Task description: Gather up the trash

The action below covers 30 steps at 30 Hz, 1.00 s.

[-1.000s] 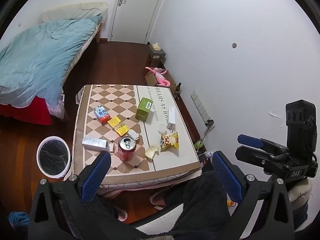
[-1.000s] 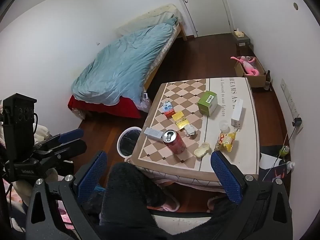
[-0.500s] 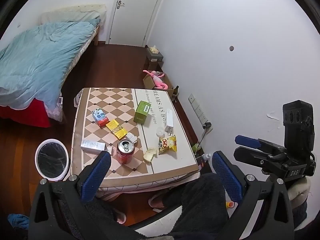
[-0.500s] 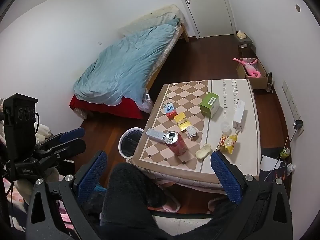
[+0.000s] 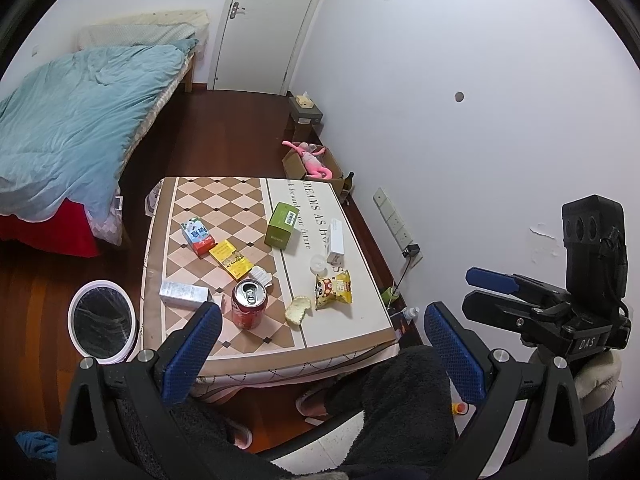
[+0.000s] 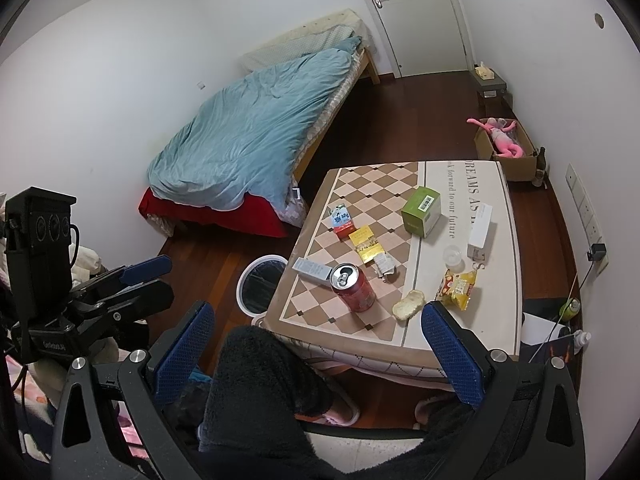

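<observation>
Both tongs hang high above the low desk (image 5: 188, 200), spread wide and gripping nothing. The left tongs (image 5: 320, 354) and right tongs (image 6: 316, 354) each carry two blue pads with a pebbled rubber face on black plastic arms.

Ahead of the left tongs, the desk wears a smooth printed cover, half tan-and-cream diamond check, half plain cream with lettering. On it lies the trash. One red aluminium can (image 5: 249, 309), upright with its tab open, stands just beyond the left pad. One silvery flat carton (image 5: 185, 292) lies left of the can. One crumpled white paper wad (image 5: 262, 275) sits just past it, and two glossy yellow packets (image 5: 232, 259) beyond that. One blue-and-red drink carton (image 5: 196, 236) lies farther out. One green cardboard cube (image 5: 282, 225) and one slim white box (image 5: 336, 240) sit far ahead. One clear plastic cup (image 5: 319, 264), one yellow crinkly snack bag (image 5: 333, 290) and one pale bitten bread piece (image 5: 297, 309) lie nearer.

One round white-rimmed bin (image 5: 102, 320) with a black liner stands on the dark wood floor, left of the left tongs, beside the desk.
</observation>
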Each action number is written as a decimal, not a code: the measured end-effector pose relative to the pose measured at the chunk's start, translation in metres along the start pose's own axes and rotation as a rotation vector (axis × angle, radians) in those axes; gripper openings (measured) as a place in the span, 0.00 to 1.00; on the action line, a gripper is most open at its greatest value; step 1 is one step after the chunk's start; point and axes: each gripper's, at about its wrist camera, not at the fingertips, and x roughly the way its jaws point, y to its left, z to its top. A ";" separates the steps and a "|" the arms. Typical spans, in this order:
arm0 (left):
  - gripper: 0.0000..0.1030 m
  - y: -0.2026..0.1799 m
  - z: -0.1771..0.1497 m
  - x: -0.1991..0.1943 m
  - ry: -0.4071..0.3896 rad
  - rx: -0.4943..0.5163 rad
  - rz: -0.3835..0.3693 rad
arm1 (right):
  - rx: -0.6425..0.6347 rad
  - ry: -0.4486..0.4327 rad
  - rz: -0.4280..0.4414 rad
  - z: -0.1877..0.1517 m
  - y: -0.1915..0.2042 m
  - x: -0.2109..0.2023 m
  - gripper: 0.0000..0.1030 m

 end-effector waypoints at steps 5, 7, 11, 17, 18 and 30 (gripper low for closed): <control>1.00 0.000 0.000 0.000 -0.001 -0.001 0.001 | -0.001 0.001 -0.002 -0.001 0.002 0.000 1.00; 1.00 0.001 -0.001 -0.001 -0.001 -0.002 -0.001 | -0.002 0.000 -0.003 -0.001 0.002 0.001 1.00; 1.00 0.002 -0.001 -0.002 -0.001 -0.003 -0.002 | -0.002 0.002 -0.003 -0.001 0.003 0.001 1.00; 1.00 0.002 -0.004 0.000 0.007 0.004 -0.009 | -0.003 0.004 -0.003 -0.002 0.003 0.002 1.00; 1.00 0.002 -0.004 0.000 0.008 0.006 -0.009 | -0.003 0.006 -0.003 -0.002 0.002 0.003 1.00; 1.00 0.002 -0.004 0.001 0.009 0.007 -0.011 | -0.007 0.007 -0.004 -0.003 0.002 0.006 1.00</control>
